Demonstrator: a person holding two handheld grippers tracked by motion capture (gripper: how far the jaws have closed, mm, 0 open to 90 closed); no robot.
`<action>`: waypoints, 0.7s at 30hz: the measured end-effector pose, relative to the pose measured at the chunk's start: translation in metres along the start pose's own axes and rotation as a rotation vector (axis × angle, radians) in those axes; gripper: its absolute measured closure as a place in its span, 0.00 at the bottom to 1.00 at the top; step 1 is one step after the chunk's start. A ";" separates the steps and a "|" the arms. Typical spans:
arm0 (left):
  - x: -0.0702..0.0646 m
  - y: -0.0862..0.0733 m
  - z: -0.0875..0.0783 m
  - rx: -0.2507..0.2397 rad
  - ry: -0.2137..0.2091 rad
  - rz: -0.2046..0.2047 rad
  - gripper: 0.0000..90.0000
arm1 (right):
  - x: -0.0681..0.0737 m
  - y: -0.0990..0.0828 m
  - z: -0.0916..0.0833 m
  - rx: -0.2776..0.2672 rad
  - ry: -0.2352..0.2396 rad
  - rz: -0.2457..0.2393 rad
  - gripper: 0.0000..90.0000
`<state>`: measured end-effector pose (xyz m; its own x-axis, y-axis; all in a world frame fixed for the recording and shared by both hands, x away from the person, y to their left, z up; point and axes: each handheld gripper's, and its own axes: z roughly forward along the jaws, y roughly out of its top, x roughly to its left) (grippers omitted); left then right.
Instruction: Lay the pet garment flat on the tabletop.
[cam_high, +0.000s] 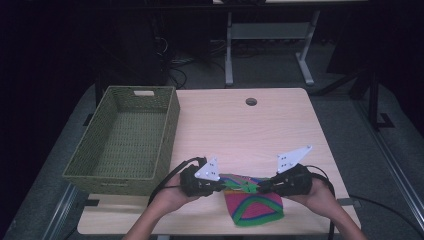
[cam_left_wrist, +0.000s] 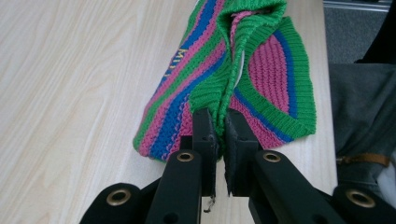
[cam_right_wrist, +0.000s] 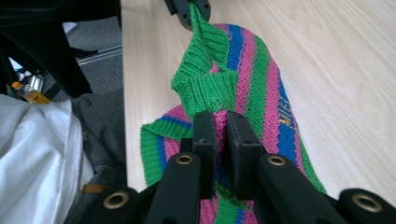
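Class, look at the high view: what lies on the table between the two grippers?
The striped knit hat spans the gap; the left gripper and right gripper each pinch its green rim.

Knit (cam_high: 255, 202) striped green, pink and blue, with yellow lettering; at its 10 o'clock an olive woven basket (cam_high: 100, 170); pale woodgrain worktop (cam_high: 240, 130); black grippers.
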<state>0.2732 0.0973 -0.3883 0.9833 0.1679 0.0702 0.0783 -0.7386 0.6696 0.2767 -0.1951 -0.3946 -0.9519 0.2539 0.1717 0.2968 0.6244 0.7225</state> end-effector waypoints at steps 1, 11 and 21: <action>-0.001 0.000 -0.002 -0.004 0.000 -0.002 0.94 | 0.000 0.000 0.000 0.000 0.000 0.000 0.92; 0.018 0.015 -0.008 0.003 0.014 -0.013 0.94 | -0.006 0.013 -0.008 -0.010 -0.031 -0.003 0.92; 0.050 0.030 0.001 0.016 0.033 -0.053 0.94 | -0.031 0.025 -0.015 -0.005 -0.084 0.027 0.92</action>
<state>0.3249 0.0833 -0.3654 0.9717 0.2284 0.0599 0.1327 -0.7382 0.6614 0.3121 -0.1984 -0.3717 -0.9339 0.3316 0.1340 0.3212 0.6130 0.7218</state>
